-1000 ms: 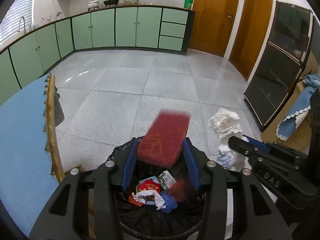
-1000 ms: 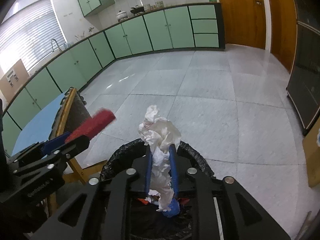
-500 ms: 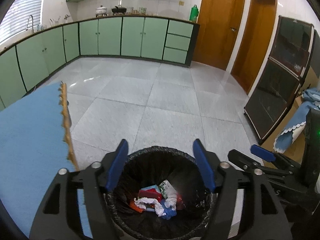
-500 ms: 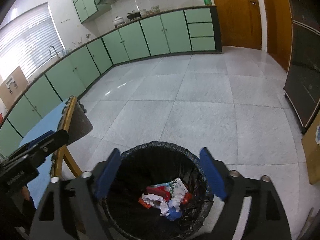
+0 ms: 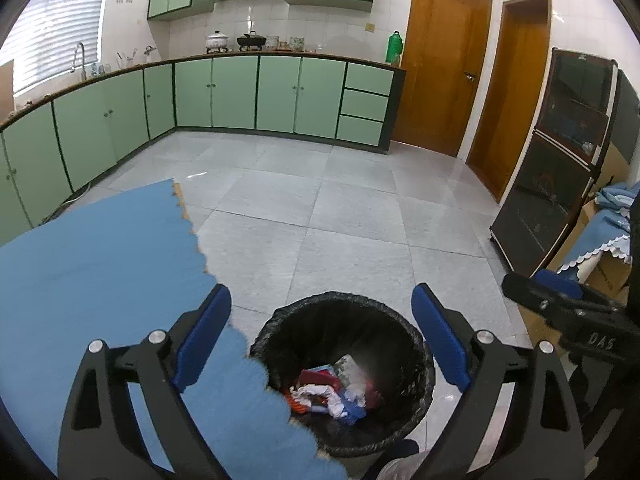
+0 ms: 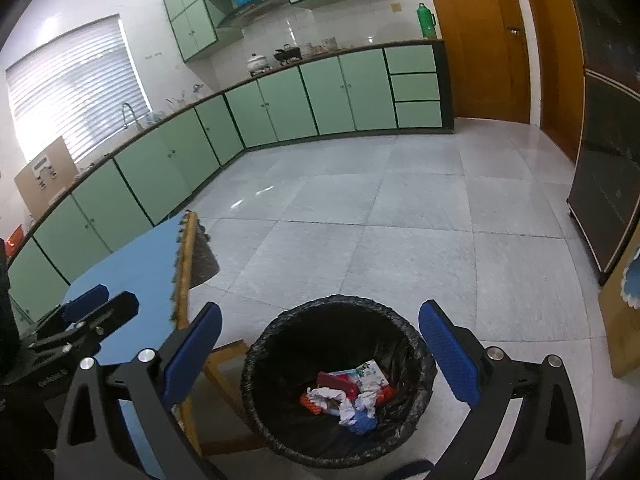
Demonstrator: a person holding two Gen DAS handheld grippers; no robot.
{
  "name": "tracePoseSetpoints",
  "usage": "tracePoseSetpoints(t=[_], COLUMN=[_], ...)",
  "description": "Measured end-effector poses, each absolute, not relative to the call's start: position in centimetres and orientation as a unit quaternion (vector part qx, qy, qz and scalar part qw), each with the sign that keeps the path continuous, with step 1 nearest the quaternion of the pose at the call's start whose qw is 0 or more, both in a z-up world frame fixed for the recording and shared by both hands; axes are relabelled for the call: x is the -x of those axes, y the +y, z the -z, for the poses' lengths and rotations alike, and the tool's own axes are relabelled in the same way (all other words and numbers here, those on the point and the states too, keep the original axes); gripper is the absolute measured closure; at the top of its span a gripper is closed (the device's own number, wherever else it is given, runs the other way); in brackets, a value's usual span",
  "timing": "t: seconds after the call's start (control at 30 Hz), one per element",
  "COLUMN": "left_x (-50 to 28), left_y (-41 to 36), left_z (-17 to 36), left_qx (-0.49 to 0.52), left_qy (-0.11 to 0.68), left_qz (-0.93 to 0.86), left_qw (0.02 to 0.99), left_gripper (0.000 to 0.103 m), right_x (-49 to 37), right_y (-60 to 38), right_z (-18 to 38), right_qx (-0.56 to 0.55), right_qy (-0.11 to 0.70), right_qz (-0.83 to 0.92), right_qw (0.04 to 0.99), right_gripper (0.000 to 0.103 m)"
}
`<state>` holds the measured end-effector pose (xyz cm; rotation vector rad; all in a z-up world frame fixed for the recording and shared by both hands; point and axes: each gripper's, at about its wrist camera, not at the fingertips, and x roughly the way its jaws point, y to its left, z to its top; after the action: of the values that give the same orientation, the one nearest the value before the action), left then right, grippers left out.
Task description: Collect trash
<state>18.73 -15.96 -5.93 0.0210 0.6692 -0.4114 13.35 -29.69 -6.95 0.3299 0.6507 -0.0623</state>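
At 6 o'clock in both wrist views, on the tiled floor (image 5: 352, 216), sits the black-lined bin (image 5: 416, 336) w/ trash (image 5: 332, 392) heaped at its bottom: crumpled white tissue, red pkg, blue scrap, a printed wrapper; the pieces overlap, so the count is unclear. In the left view the bin's near-left rim is hidden behind the blue cloth (image 5: 100, 264) of the table; the lower rim is cut off by gripper bodies. Left gripper (image 5: 322, 338) has its jaws spread wide and opening, nothing between the blue pads, touching nothing. Right gripper (image 6: 320, 350) likewise wide, opening, empty, above the bin. Green cabinets (image 5: 276, 96) at 12, wooden doors (image 5: 440, 80) at 1–2 o'clock.
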Motion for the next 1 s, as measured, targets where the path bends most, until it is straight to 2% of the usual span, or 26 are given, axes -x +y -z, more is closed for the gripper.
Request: tracePoseSetpoints(t=[1.0], left_x=[-7.1], left_y=[-9.1], left_z=[2.4], left_qx=[-0.006], left_qy=[0.303], left_qz=[0.187], left_qw=[0.934], left_gripper=[0.013], right_x=[-1.9], right_y=[-21.7], right_z=[2.5], right_qx=[-0.103], right_qy=[0.293], right_qz=[0.012], right_qw=[0.950], right_gripper=[0.006])
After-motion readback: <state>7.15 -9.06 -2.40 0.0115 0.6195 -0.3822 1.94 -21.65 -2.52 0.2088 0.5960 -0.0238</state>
